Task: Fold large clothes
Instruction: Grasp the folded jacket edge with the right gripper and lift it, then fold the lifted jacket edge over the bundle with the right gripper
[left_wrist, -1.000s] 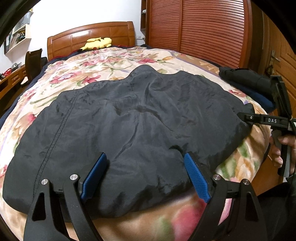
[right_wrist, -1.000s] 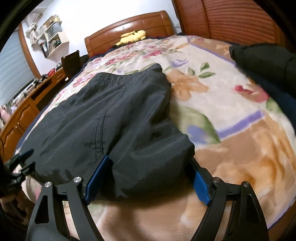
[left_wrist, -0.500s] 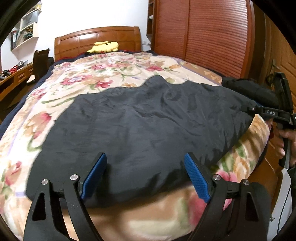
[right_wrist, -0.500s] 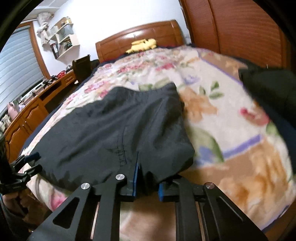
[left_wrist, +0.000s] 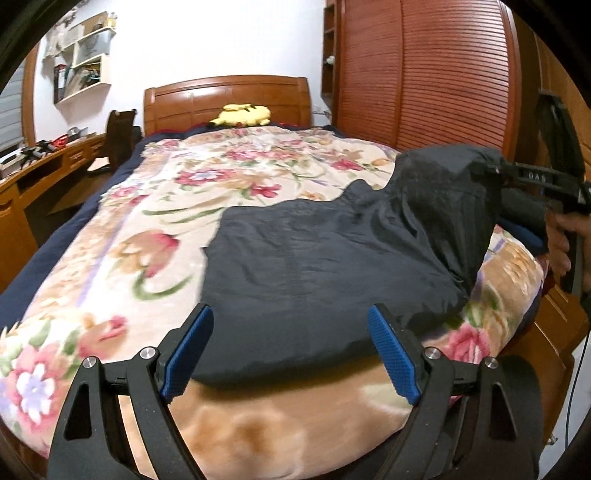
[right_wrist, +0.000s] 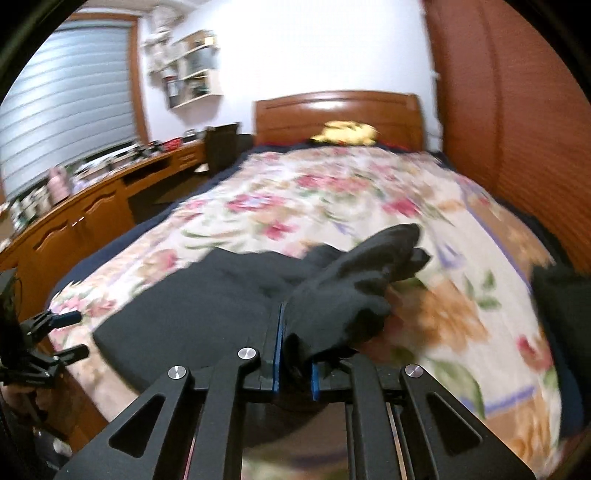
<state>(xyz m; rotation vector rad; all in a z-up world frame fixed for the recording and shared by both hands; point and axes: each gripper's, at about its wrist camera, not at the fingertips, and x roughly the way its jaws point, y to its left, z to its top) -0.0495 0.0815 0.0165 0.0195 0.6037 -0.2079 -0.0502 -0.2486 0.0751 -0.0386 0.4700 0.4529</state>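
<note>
Garment count is one: a black jacket (left_wrist: 325, 266) on the floral bedspread (left_wrist: 229, 184), its corner pinched in the just-closed right gripper (right_wrist: 293, 363), while the left gripper (left_wrist: 291, 354) gapes empty.

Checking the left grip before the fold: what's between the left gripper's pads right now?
In the left wrist view, the near hem of the black garment lies between the left gripper's open pads, unpinched, on the floral blanket.
</note>
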